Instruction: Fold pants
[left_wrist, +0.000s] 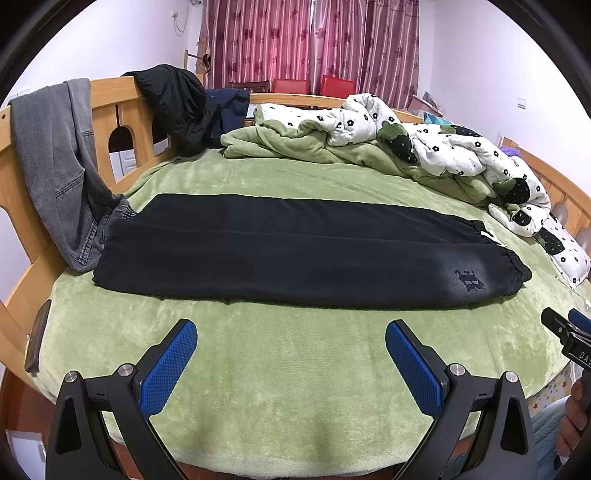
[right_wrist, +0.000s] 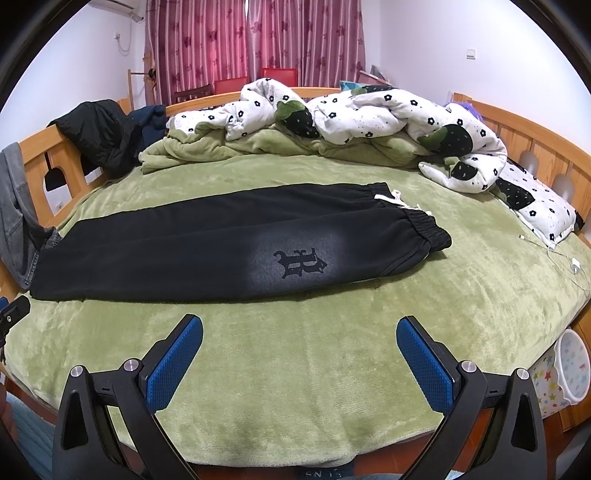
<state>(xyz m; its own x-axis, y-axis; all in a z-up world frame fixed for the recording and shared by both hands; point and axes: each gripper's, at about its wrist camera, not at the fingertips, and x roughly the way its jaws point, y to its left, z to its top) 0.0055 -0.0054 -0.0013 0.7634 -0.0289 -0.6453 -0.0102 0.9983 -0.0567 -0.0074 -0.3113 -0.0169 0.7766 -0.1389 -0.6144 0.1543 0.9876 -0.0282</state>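
Note:
Black sweatpants (left_wrist: 295, 254) lie flat across the green bed, folded lengthwise with one leg on the other, cuffs at the left, elastic waistband and white drawstring at the right. A printed logo sits near the waist. They also show in the right wrist view (right_wrist: 207, 247). My left gripper (left_wrist: 291, 350) is open and empty, hovering over the bed's near edge in front of the pants. My right gripper (right_wrist: 299, 350) is open and empty too, in front of the logo (right_wrist: 301, 263). The right gripper also shows at the left wrist view's right edge (left_wrist: 565, 332).
A green blanket (left_wrist: 258, 373) covers the bed. A crumpled white flowered duvet (left_wrist: 443, 147) lies at the back right. Grey jeans (left_wrist: 55, 162) and a black jacket (left_wrist: 173, 107) hang on the wooden frame at left. A white charger cable (right_wrist: 569, 262) lies at right.

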